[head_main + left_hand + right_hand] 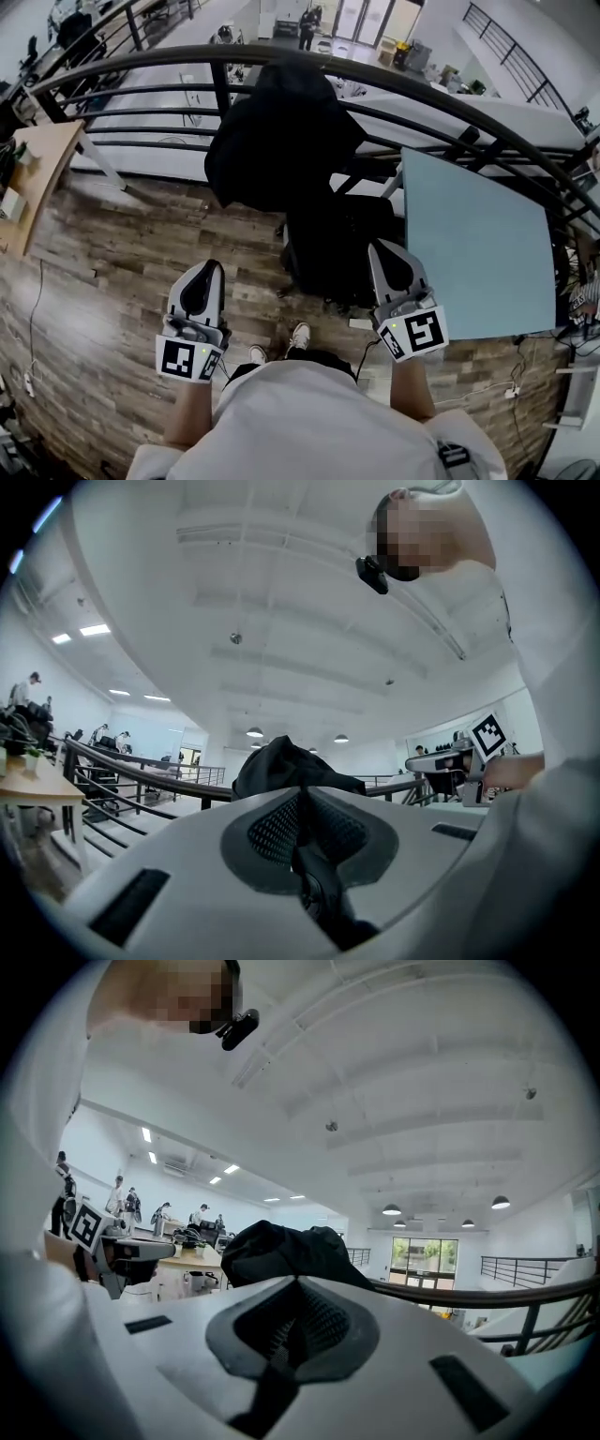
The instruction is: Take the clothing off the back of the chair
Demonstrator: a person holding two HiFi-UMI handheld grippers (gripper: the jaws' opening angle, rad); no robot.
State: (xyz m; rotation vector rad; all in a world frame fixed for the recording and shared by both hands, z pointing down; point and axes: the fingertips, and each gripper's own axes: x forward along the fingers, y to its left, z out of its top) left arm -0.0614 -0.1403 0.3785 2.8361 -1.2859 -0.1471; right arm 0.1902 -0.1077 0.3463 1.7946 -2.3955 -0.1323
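A black garment (277, 141) hangs over the back of a black office chair (337, 246) that stands by the railing; it also shows ahead as a dark heap in the left gripper view (286, 766) and the right gripper view (281, 1251). My left gripper (202, 274) is held level in front of me, to the left of the chair and short of it, jaws together and empty (302, 822). Just at the near edge of the chair seat my right gripper (389, 251) is likewise shut with nothing in it (295, 1321). Neither touches the garment.
A curved black railing (375, 80) runs behind the chair. A pale blue table (478, 244) stands close on the right, a wooden desk (37, 178) on the left. Cables lie on the wood floor (112, 281). People stand in the far background.
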